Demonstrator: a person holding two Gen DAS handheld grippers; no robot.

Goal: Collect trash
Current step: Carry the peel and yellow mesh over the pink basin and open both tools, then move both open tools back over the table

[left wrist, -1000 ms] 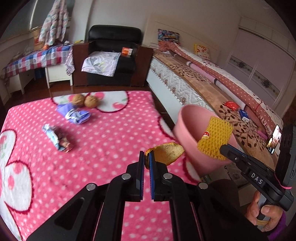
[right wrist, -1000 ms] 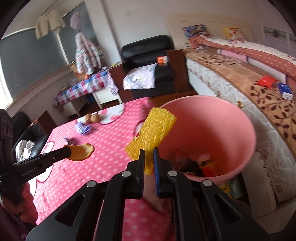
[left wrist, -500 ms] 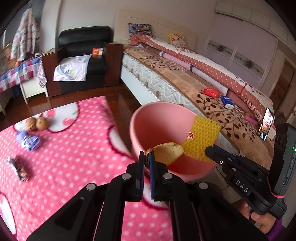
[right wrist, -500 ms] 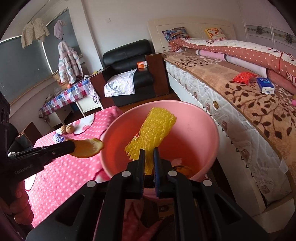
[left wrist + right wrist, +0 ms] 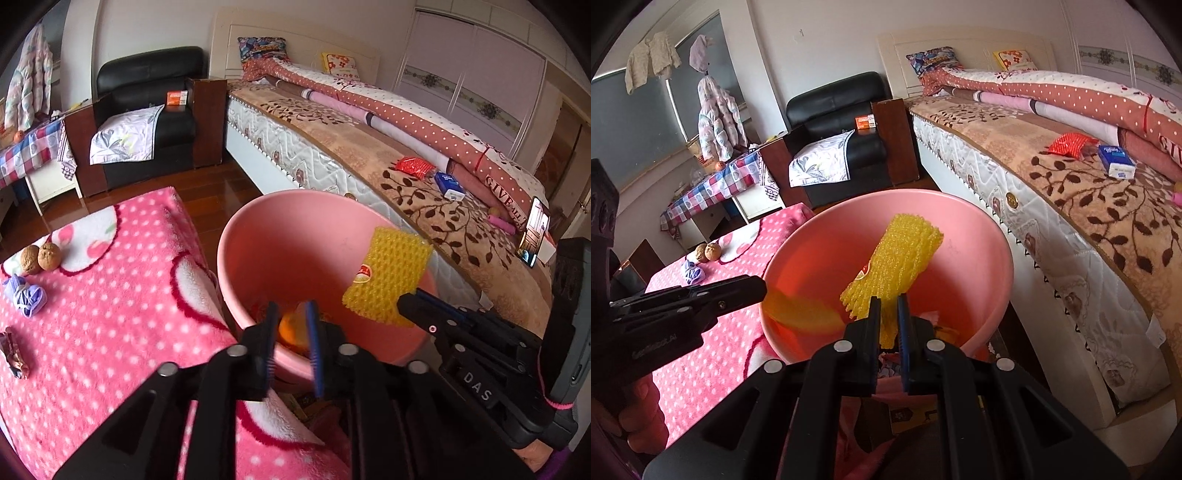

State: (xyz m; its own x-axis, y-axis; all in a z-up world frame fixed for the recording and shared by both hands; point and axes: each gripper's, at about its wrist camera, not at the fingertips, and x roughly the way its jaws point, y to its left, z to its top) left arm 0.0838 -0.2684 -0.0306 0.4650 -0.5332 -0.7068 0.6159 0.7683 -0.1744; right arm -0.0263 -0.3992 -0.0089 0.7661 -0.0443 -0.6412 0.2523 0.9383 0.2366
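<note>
A pink bin (image 5: pixel 258 236) stands beside the pink polka-dot table (image 5: pixel 110 314); it also shows in the right wrist view (image 5: pixel 960 229). My left gripper (image 5: pixel 291 314) is open over the bin's near rim. An orange peel (image 5: pixel 291 328) is falling inside the bin, blurred in the right wrist view (image 5: pixel 801 314). My right gripper (image 5: pixel 887 306) is shut on a yellow foam net (image 5: pixel 894 266) and holds it over the bin; the net also shows in the left wrist view (image 5: pixel 388 277).
On the table lie two walnuts (image 5: pixel 40 256), a purple crumpled wrapper (image 5: pixel 27 297) and a snack wrapper (image 5: pixel 14 356). A bed (image 5: pixel 406 166) runs along the right. A black armchair (image 5: pixel 144 110) stands behind.
My left gripper has opened and let go of the orange peel, which drops into the bin. Both grippers have moved further over the bin. The right gripper still holds the net.
</note>
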